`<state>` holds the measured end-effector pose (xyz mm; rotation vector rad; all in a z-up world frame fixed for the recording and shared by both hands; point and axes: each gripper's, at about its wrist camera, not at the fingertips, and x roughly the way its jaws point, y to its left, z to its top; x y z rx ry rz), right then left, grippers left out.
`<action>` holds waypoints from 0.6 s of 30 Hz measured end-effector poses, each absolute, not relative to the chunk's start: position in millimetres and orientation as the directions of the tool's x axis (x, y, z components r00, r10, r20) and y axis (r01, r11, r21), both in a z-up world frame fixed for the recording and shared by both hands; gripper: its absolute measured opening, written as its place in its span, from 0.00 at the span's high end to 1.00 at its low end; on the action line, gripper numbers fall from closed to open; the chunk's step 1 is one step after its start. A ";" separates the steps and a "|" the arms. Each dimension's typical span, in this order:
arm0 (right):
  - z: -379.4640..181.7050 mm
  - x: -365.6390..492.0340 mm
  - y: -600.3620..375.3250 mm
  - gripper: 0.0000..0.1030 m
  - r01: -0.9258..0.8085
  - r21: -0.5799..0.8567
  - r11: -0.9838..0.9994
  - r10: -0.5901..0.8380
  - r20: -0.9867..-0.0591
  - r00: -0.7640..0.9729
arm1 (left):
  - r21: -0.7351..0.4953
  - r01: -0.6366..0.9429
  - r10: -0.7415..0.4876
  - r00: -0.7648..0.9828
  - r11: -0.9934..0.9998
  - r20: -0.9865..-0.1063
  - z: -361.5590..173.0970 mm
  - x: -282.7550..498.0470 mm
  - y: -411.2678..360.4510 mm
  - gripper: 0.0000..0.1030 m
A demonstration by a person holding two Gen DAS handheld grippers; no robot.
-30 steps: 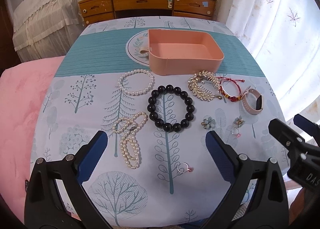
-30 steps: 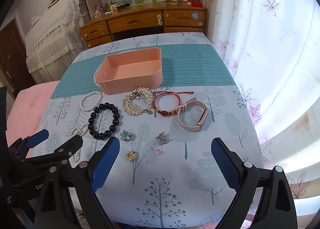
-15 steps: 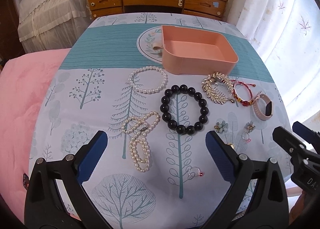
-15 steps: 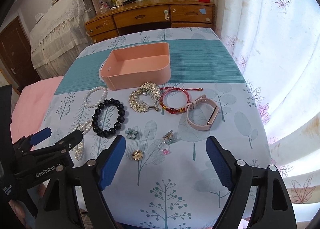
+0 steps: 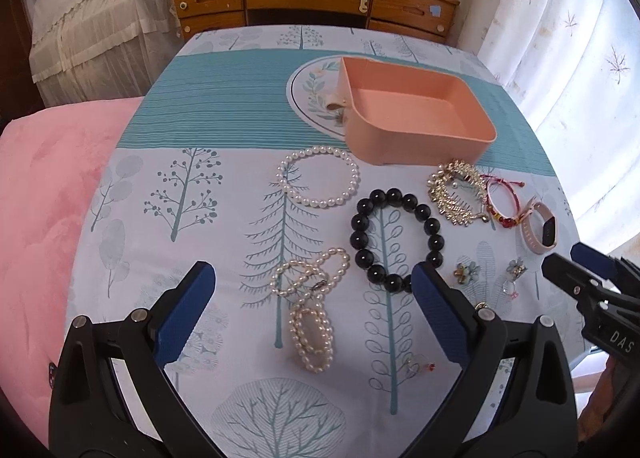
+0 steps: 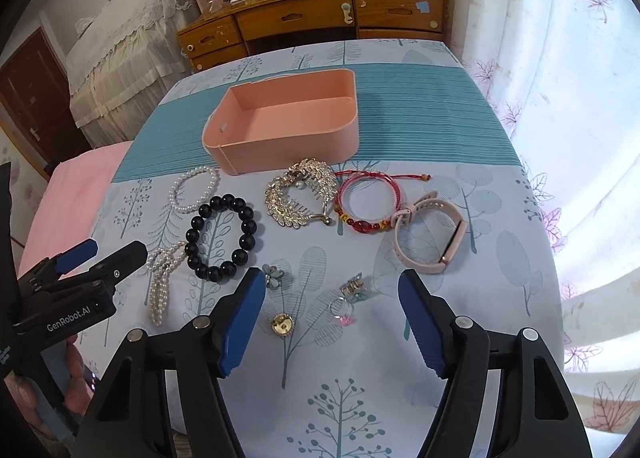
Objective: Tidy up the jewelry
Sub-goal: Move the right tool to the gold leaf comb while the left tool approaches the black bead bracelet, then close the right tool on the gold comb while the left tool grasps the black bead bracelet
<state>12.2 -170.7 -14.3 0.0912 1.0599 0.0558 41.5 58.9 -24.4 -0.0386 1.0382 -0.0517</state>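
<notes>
"GenRobot.AI" is read on the left gripper (image 6: 100, 258), fingers spread. Right gripper (image 6: 332, 310) fingers, just narrowed, are held spread, empty, above a ring (image 6: 342, 312). Box (image 6: 288, 122) sits at 12 o'clock on the bench (image 6: 460, 130).

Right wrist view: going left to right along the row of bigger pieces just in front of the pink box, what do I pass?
White pearl bracelet → black bead bracelet → gold leaf hair comb → red cord bracelet → pink smart band.
</notes>
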 end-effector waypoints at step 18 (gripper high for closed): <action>-46.4 130.2 -161.8 0.39 -0.201 0.081 0.976 0.157 -0.904 0.399 | -0.012 0.182 -0.097 0.464 0.983 -0.880 -44.8 92.5 37.7 0.14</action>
